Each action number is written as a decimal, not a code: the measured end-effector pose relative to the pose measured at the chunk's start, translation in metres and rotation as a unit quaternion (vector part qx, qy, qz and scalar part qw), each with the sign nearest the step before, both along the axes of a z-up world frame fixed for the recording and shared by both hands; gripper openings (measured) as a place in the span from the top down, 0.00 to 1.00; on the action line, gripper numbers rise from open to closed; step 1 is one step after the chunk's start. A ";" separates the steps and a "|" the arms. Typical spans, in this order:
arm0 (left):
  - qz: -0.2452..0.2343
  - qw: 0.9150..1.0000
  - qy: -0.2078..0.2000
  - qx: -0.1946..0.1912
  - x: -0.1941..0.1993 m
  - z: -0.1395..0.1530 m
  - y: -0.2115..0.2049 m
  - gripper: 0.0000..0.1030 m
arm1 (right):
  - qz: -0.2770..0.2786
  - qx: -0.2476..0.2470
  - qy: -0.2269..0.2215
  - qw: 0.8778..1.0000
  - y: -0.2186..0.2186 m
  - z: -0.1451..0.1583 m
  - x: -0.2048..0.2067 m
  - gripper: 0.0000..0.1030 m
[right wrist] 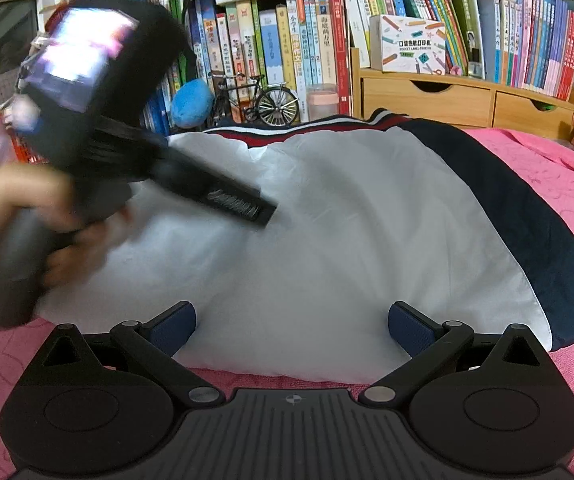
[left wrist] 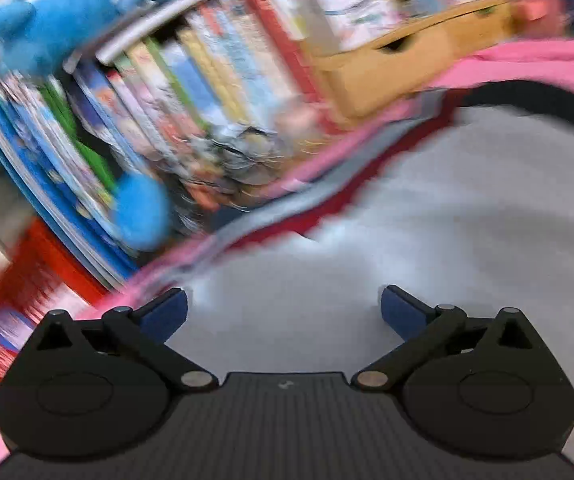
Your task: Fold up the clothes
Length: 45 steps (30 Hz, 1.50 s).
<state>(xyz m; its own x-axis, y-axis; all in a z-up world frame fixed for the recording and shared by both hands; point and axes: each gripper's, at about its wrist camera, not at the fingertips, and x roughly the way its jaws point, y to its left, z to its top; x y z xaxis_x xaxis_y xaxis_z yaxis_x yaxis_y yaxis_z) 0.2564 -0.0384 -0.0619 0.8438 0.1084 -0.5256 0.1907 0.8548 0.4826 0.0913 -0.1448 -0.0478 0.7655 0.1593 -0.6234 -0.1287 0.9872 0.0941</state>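
Lying on the pink towel [right wrist: 547, 184], the white garment [right wrist: 327, 240] with navy-and-red trim is smooth, thin and slack. Both tongs stand wide and empty: left gripper [left wrist: 283, 312] sweeps blurred above it, right gripper [right wrist: 292, 326] at its near hem. Risk: a hasty pinch gathers one layer or the terry beneath.
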 end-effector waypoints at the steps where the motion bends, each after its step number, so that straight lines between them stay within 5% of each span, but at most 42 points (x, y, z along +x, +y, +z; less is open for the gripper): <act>1: 0.024 1.000 -0.015 0.011 0.014 -0.004 0.000 0.00 | 0.000 0.000 0.000 1.000 0.000 0.000 0.001 0.00; 6: 0.072 0.995 0.024 -0.058 0.013 0.020 0.017 0.01 | 0.000 -0.002 0.001 1.000 0.001 -0.001 0.000 0.00; 10: 0.065 0.997 0.007 -0.044 -0.053 0.035 0.041 0.00 | 0.001 0.004 0.001 1.000 0.000 0.000 -0.001 0.00; 16: 0.097 0.988 0.043 -0.115 -0.142 0.054 0.093 0.00 | 0.002 0.060 0.006 0.998 -0.022 0.009 -0.016 0.00; 19: 0.090 0.988 0.048 -0.118 -0.176 0.063 0.091 0.00 | 0.000 0.062 0.016 0.998 -0.032 0.021 -0.031 0.00; 25: 0.084 0.989 0.068 -0.102 -0.202 0.068 0.075 0.00 | 0.026 -0.002 0.023 0.999 -0.045 0.047 -0.059 0.00; 28: 0.084 0.985 0.080 -0.126 -0.208 0.069 0.076 0.00 | 0.033 -0.023 0.025 0.999 -0.049 0.055 -0.070 0.00; 32: 0.095 0.976 0.102 -0.166 -0.212 0.067 0.081 0.00 | 0.037 -0.037 0.024 0.998 -0.049 0.059 -0.079 0.00; 45: 0.104 0.976 0.096 -0.168 -0.218 0.070 0.079 0.00 | 0.051 -0.060 0.033 0.996 -0.042 0.052 -0.083 0.00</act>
<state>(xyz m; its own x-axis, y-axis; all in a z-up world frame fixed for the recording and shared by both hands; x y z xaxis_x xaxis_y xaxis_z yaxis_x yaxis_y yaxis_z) 0.0384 0.0408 0.0078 0.7040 0.0614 -0.7075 0.0556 0.9884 0.1410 0.0081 -0.1871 0.0046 0.7059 0.1562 -0.6909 -0.2268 0.9739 -0.0116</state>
